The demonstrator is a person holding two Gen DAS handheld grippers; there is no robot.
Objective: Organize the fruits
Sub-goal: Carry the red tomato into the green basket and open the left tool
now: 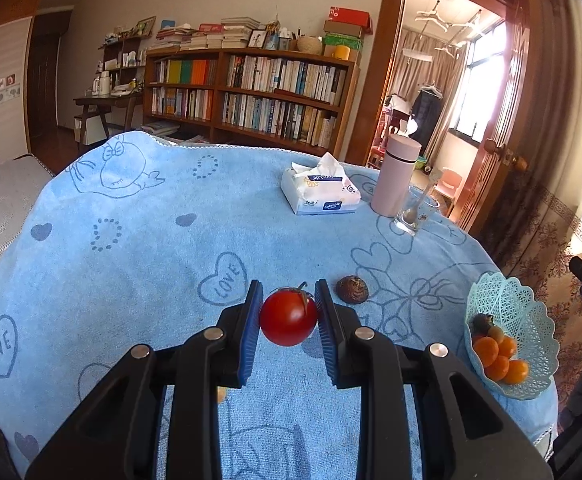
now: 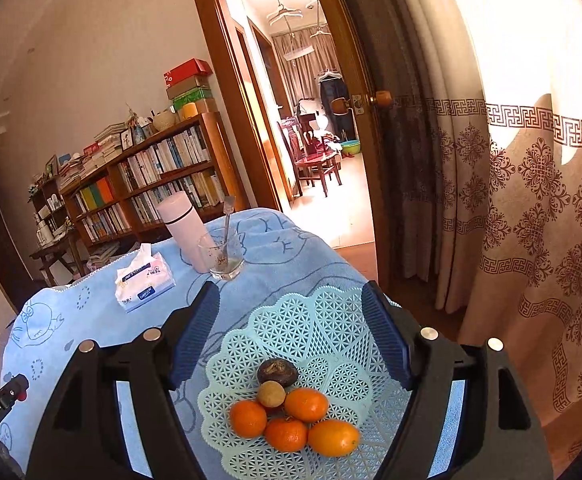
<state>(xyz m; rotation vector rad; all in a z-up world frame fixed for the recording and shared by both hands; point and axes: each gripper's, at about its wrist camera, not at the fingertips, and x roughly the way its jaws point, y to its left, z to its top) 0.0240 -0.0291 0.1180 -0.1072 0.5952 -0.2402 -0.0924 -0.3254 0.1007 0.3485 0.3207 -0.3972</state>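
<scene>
My left gripper (image 1: 288,304) is shut on a red tomato (image 1: 288,321) with a green stalk, lifted a little above the blue towel-covered table (image 1: 131,240). A dark brown round fruit (image 1: 352,289) lies on the cloth just to its right. A pale blue lattice basket (image 1: 519,312) at the table's right edge holds several orange fruits (image 1: 499,354). My right gripper (image 2: 289,328) stands open above that basket (image 2: 323,320), nothing between its fingers. Under it lie several oranges (image 2: 306,404), a small tan fruit (image 2: 271,395) and a dark brown fruit (image 2: 277,373).
A tissue pack (image 1: 319,192), a pink flask (image 1: 395,176) and a glass with a spoon (image 1: 415,212) stand at the far right of the table. Behind are a bookshelf (image 1: 251,96) and an open doorway (image 1: 443,92). A patterned curtain (image 2: 511,200) hangs right of the basket.
</scene>
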